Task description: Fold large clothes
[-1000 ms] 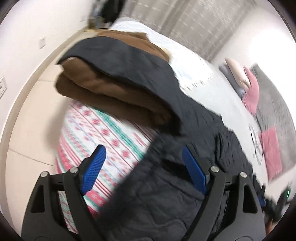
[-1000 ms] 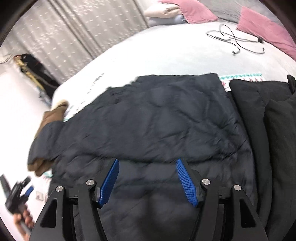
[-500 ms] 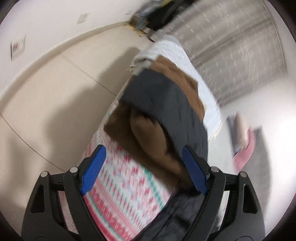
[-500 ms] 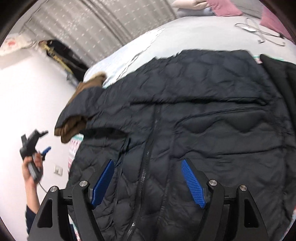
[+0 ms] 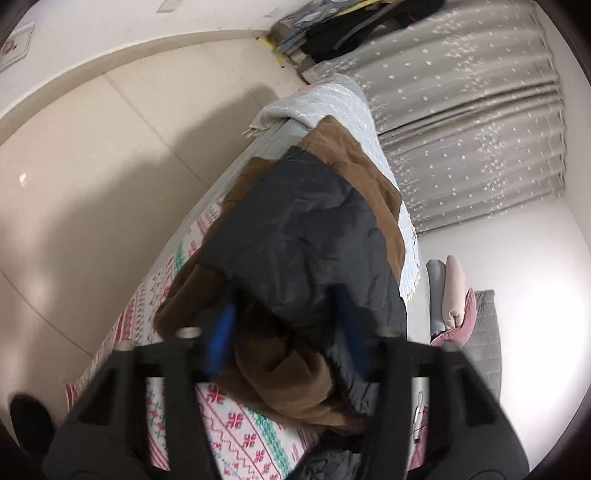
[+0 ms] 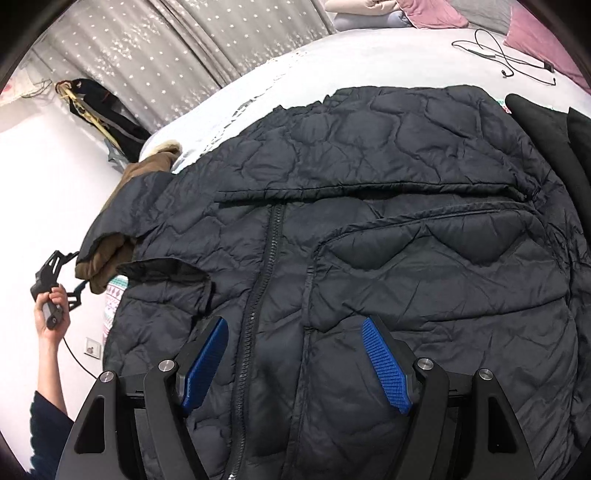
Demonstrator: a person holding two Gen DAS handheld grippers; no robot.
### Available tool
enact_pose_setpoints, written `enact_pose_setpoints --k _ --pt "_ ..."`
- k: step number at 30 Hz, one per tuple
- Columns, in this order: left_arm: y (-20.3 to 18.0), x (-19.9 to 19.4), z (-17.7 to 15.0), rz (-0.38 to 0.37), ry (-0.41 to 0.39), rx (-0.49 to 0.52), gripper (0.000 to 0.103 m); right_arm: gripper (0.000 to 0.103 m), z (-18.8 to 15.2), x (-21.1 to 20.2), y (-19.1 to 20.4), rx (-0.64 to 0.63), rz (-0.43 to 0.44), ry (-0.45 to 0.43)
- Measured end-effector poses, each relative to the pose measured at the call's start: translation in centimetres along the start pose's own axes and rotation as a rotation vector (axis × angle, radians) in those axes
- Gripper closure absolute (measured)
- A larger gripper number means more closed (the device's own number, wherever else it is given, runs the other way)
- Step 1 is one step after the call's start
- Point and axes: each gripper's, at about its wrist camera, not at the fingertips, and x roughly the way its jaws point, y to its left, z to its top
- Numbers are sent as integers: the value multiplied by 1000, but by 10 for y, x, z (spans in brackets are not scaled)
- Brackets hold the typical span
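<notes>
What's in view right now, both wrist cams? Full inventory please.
quilted jacket: 1, dark navy, spread zip-up on bed
brown garment: 1, brown, bed edge, under jacket sleeve
patterned blanket: 1, white, red and green, on bed
black clothes: pile, black, right of jacket
cable: 1, black, far on bed
pillows: several, pink and beige, bed head
curtain: 1, grey, starred
left gripper: blurred, over sleeve
right gripper: open, over jacket

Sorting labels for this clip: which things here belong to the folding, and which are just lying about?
Job: dark quilted jacket, its sleeve, left claw, right claw.
Lying about: brown garment, charging cable, pink pillows, patterned blanket.
</notes>
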Motion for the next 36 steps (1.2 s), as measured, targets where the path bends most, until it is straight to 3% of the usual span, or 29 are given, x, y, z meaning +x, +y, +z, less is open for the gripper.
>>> enact_pose_setpoints --k 2,6,7,8,14,16,21,26,36 --pt "-9 -7 -2 19 -29 41 69 27 1 1 -1 -8 -19 -9" --pt "-25 -26 -4 34 -94 106 82 27 2 -5 3 -49 -81 -51" --pt "-30 -33 -5 33 -120 120 93 27 2 -7 5 -58 -92 -62" --pt "-34 -39 -4 26 -143 132 95 27 2 -9 6 -64 -96 -70" --pt "-82 -84 -13 -61 -273 269 96 27 5 -19 4 -64 -93 -97" --pt "-94 -85 -17 -49 -267 303 97 27 5 -21 4 -66 -95 -103" --pt "-103 -88 -30 -90 -247 280 98 27 6 -24 2 -68 -98 -112" --pt "-155 -118 -65 -146 -310 456 98 27 8 -26 -2 -52 -89 -109" --pt "-252 -105 -156 -237 -225 648 98 27 23 -32 -45 103 -37 -78"
